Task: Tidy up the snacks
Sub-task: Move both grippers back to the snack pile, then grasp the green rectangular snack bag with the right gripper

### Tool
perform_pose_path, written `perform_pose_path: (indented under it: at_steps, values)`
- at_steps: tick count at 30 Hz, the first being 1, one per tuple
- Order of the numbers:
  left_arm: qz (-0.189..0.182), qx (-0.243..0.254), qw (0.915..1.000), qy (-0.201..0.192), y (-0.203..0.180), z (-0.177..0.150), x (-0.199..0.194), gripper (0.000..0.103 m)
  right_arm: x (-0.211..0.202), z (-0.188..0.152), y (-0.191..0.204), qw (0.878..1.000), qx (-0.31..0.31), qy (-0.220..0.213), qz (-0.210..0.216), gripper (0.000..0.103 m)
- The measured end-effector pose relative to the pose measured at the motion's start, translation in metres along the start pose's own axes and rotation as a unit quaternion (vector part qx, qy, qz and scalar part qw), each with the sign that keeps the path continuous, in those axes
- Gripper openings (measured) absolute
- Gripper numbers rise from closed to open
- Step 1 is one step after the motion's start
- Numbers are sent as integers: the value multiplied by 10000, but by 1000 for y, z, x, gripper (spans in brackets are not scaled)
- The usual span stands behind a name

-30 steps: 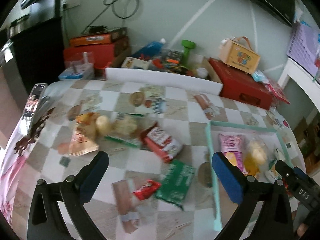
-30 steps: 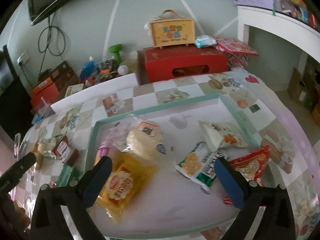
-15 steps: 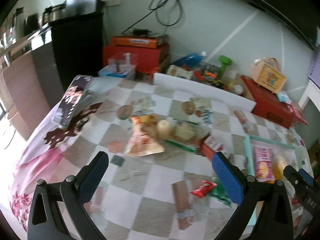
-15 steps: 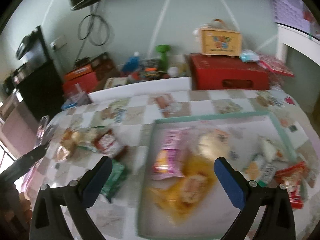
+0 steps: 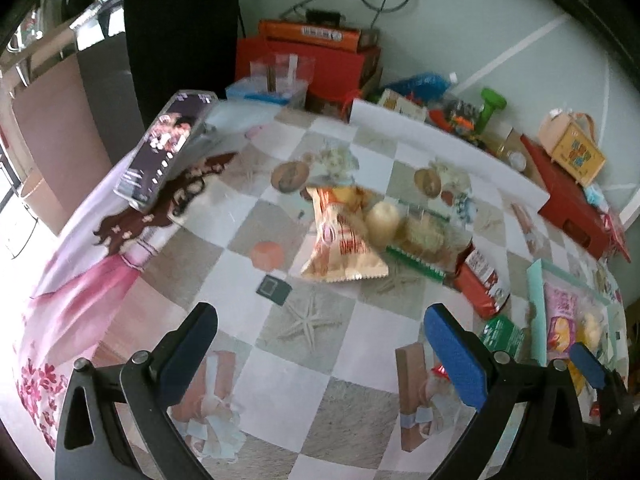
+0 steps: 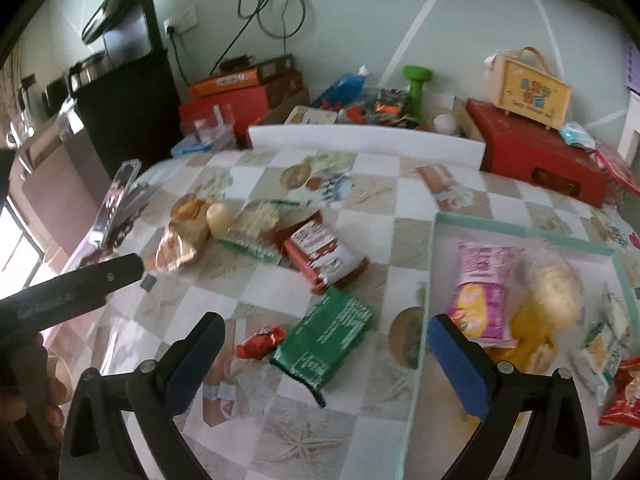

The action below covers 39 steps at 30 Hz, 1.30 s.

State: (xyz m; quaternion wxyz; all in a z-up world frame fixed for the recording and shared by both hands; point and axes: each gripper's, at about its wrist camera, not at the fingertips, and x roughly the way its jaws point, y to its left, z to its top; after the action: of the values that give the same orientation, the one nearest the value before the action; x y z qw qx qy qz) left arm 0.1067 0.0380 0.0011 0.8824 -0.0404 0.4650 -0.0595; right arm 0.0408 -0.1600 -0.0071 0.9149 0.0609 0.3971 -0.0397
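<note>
Left gripper (image 5: pixel 320 344): we hold it spread wide and empty, above a bare patch of the checked tabletop (image 5: pixel 360 412), aimed at the loose pile further off.
Right gripper (image 6: pixel 324 352): also spread wide with nothing between its pads, hovering over the green packet.
Red candy (image 6: pixel 262 342): a small crinkled wrapper lying just beside the green packet, nearest to us; light and easy to pinch, though we judge it could slide.
Green packet (image 6: pixel 326 340): flat on the tabletop, tilted, just left of the tray; we judge this the sensible next pick for the right side, since it lies under that gripper. We should lower straight down, straddle its short width and close gently so it does not buckle.
Tray (image 6: pixel 434 264): the pale green rim sits to the right; it already holds a pink bag (image 6: pixel 480 296), a yellow bag and other packets at the far end. We should drop new items in the bare near corner.
Red box (image 6: pixel 324 256): slanted, beyond the green packet, well within reach afterwards.
Orange bag (image 5: pixel 340 240): further off, touching a round bun (image 5: pixel 383 220) and a clear-wrapped snack; we judge this cluster is for the left gripper, taken one piece at a time from its outer edge.
Risk: the picture is blurred, so we should steady both hands before closing.
</note>
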Motion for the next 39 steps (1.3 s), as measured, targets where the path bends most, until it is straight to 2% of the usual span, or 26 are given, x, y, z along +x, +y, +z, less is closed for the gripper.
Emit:
perform_pose_path:
  at_steps: [2,10,18,26,39]
  values:
    - [-41,9,9999,108,-1,-1,7,103,7,-2,3,10000,-24,93,-8,94]
    - [-137,59,9994,325,-5,-2,17,103,27,-6,1,9993,43,350,-79,77]
    - [-205,110,9989,401,-8,-1,20,103,44,-11,2,9981,19,574,-204,74]
    - [-339,176,9980,495,-13,-3,22,103,43,-15,5,9980,-57,614,-115,56]
    - [-602,311,9941,853,-31,-9,31,103,33,-29,-3,9958,182,893,23,47]
